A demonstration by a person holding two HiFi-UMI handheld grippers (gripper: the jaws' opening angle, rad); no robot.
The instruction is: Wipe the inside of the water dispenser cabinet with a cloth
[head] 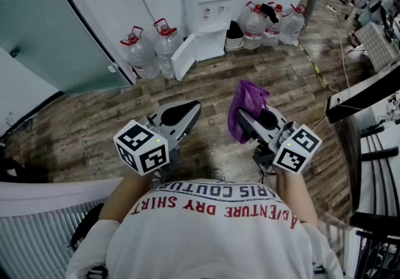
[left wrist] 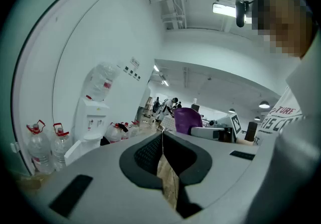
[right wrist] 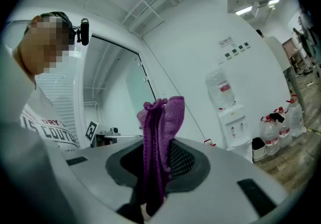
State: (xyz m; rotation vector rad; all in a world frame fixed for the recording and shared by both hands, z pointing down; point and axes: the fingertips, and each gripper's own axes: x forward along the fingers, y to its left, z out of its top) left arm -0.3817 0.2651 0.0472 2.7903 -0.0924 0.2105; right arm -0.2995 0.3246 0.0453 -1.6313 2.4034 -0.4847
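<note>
A white water dispenser [head: 210, 14] stands against the far wall, its lower cabinet door [head: 185, 57] swung open to the left. A purple cloth [head: 245, 107] is pinched in my right gripper [head: 245, 119], which is shut on it; the cloth [right wrist: 159, 137] sticks up between the jaws in the right gripper view. My left gripper [head: 195, 109] is shut with nothing in it, its jaws touching at the tips [left wrist: 161, 140]. Both grippers are held close to my body, well short of the dispenser [left wrist: 93, 117]. The cabinet's inside is not visible.
Large water bottles [head: 153, 51] stand left of the dispenser and more bottles [head: 270, 23] to its right. A glass door [head: 56, 27] is at the left. A desk edge [head: 362, 93] and cables [head: 325, 74] lie at the right. The floor [head: 94, 127] is wood plank.
</note>
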